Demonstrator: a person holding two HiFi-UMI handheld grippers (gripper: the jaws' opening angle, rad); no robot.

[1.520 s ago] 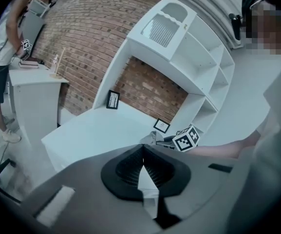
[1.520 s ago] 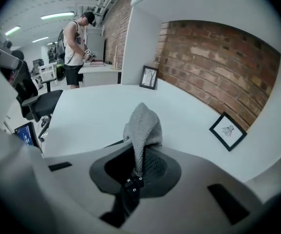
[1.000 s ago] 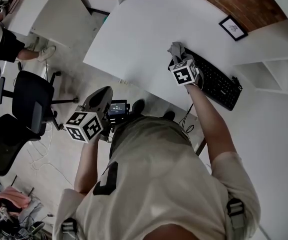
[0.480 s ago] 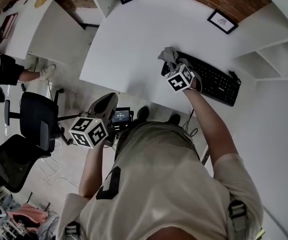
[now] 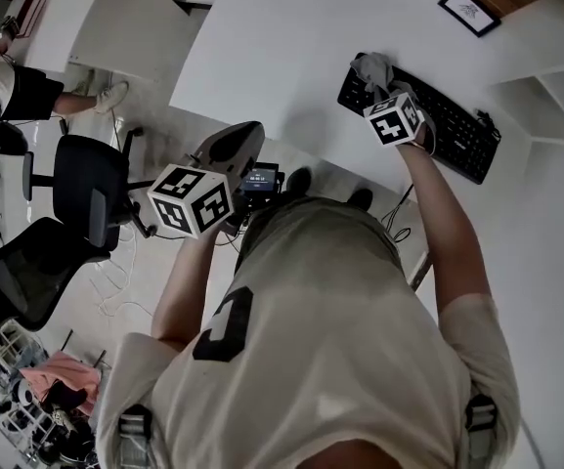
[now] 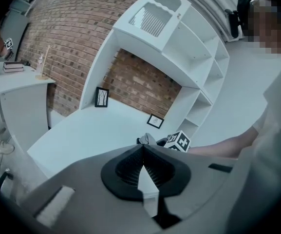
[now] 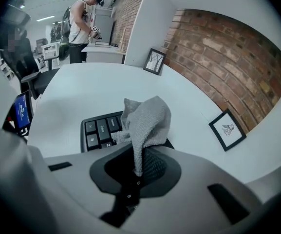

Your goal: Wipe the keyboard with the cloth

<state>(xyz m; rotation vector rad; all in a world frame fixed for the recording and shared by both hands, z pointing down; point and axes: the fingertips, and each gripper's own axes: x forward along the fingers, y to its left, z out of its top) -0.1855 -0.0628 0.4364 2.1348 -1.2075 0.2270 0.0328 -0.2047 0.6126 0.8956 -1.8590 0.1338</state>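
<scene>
Right hand-held gripper (image 5: 379,88): jaws clamped on a grey cloth (image 5: 371,66). In the right gripper view a twisted strand of the cloth runs down between the pads, and the rest bunches in a loose hood above them. The bunch sits over the left end of the black keyboard (image 5: 457,130); a few keys of that end show beside and under it. Cloth probably touches the keys, but the fold hides its underside, so not confirmed

Keyboard lies flat on the white bench (image 5: 282,47), near the front edge, slanted across the head view. A small frame (image 5: 469,10) sits on the bench beyond the keyboard, well apart from it. A second frame (image 7: 154,61) stands further back

Left hand-held gripper (image 5: 235,143): jaws closed on each other, nothing between them. It is held off the bench's front edge, before the person's body, pointing at the bench. Its view takes in the bench top, a brick wall (image 6: 140,82), white shelves (image 6: 201,96) and the right hand-held gripper's marker cube

Floor left of the bench: two black chairs (image 5: 76,189). Another person (image 7: 79,21) stands at a far bench
</scene>
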